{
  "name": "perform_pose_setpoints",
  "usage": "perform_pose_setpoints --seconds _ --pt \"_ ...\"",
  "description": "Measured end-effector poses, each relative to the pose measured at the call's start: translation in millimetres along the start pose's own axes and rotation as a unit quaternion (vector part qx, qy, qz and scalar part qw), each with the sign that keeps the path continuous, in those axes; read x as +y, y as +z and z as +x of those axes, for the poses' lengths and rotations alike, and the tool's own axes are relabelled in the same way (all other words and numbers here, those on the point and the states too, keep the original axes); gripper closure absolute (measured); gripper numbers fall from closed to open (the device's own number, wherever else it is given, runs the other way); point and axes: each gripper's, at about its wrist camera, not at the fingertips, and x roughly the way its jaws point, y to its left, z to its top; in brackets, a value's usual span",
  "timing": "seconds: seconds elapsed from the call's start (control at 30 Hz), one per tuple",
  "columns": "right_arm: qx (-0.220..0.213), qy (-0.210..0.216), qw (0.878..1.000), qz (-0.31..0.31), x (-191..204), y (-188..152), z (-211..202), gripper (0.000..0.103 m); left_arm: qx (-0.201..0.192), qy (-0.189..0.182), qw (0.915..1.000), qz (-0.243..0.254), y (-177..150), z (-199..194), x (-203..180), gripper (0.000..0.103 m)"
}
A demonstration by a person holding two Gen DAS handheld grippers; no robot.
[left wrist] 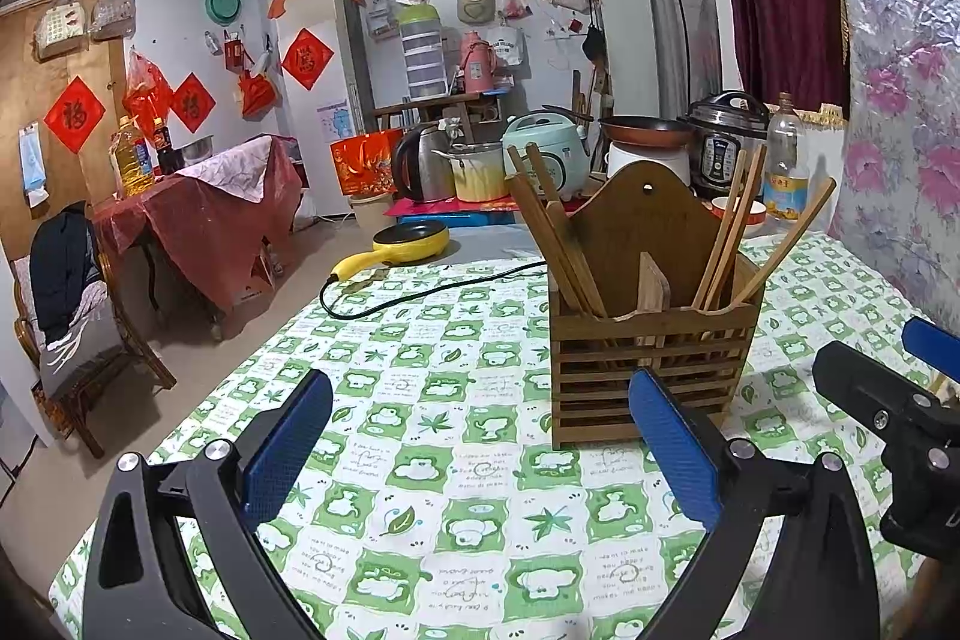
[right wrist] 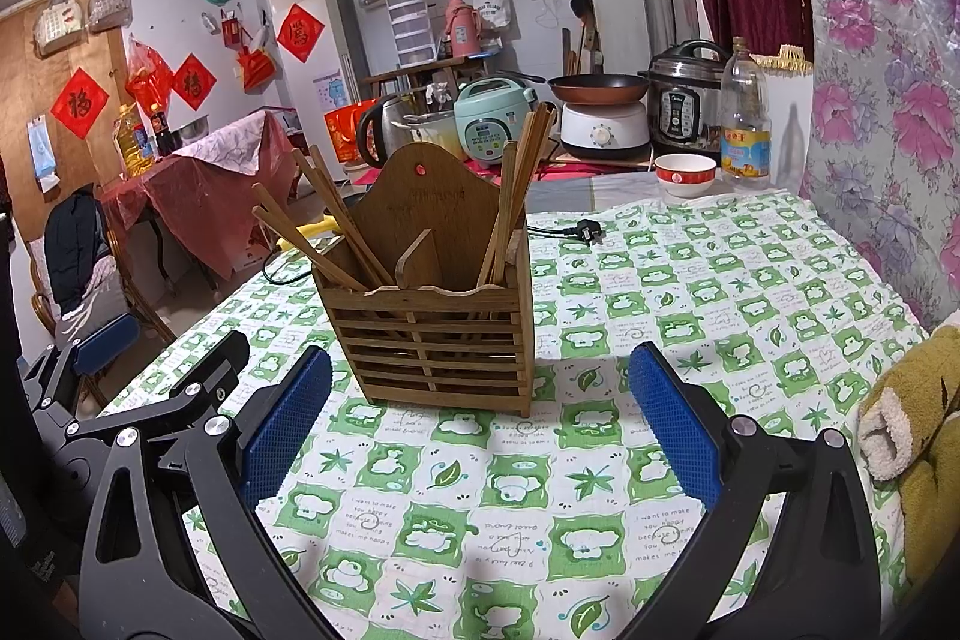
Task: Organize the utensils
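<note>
Straight ahead of your right tool (right wrist: pixel 480 436), spread wide and empty, stands the wooden chopstick holder (right wrist: pixel 438 334), chopsticks (right wrist: pixel 516 196) upright; your left tool (left wrist: pixel 480 442), equally wide, sits offset.

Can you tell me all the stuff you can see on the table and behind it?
wooden holder: one, brown, middle of the table, two compartments
chopsticks: several, brown, leaning in both compartments
tablecloth: one, green and white
yellow pan: one, far table edge, left
black cord: one, behind the holder
bowl: one, red and white, far right
oil bottle: one, clear, beside the bowl
plush toy: one, brownish, right edge
cookers and kettle: several, behind the table
left gripper: black with blue pads, open
right gripper: same, open
</note>
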Motion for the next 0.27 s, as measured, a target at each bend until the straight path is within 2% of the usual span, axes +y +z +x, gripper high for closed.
perform_pose_setpoints --seconds 0.27 --pt "0.002 -0.002 1.0 0.005 4.8 -2.4 2.4 0.007 0.0 -0.006 1.0 0.002 -4.8 -1.5 2.0 0.006"
